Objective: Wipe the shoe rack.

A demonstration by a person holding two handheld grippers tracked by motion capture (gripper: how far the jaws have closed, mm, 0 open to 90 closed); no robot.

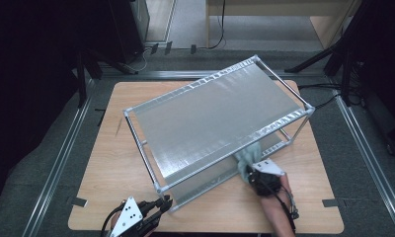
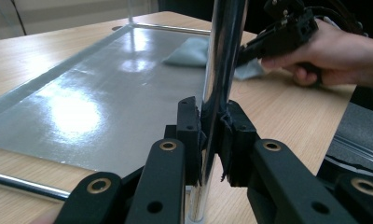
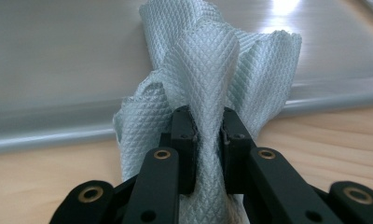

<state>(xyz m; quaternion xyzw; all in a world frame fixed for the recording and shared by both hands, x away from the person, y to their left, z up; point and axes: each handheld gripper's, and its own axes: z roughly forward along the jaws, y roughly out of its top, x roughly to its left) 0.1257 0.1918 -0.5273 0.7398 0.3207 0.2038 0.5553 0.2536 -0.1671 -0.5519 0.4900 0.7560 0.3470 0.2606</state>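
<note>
Left gripper clamps rack post; right gripper pinches cloth at lower shelf edge; wiping apparently barely started, shelf mostly left.

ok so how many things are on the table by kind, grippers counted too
metal shelf rack: 1
pale green cloth: 1
grippers: 2, the left gripper clamped on the rack's corner post, the right gripper pinching the cloth
total: 4
</note>
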